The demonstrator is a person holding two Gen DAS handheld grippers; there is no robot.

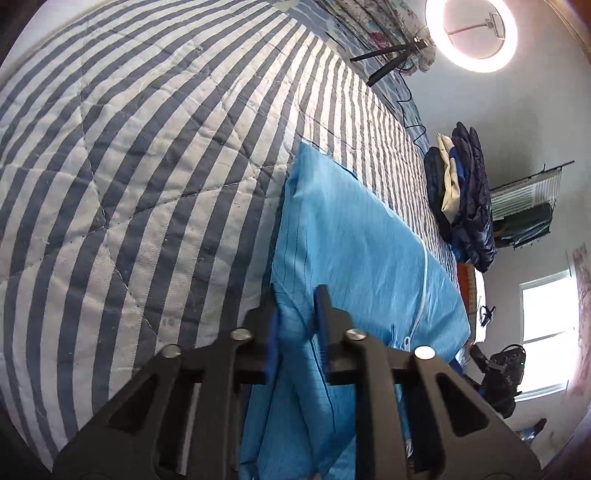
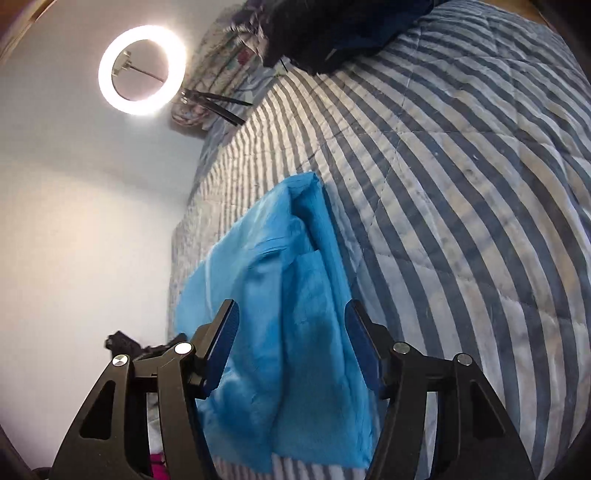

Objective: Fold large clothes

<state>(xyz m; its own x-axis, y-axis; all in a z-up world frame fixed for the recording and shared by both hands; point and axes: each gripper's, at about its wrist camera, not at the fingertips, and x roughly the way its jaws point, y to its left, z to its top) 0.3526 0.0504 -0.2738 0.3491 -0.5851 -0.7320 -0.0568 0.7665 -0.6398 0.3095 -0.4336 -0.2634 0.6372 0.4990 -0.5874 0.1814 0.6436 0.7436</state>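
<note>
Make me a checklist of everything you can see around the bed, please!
Surface: striped quilt covering the bed.
Job's things: blue garment lying partly folded on the quilt.
Clutter: stack of dark and cream clothes at the bed's far edge.
Grippers: left gripper nearly shut on a fold of the garment; right gripper open above the garment, pads clear of it.
Cables: black cable trailing from the tripod.
Surroundings: ring light, window, wall rack.

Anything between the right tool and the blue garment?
Nothing visible. The right tool stands open with the blue garment directly between its fingers on the striped quilt; the left tool is already pinching the cloth.
</note>
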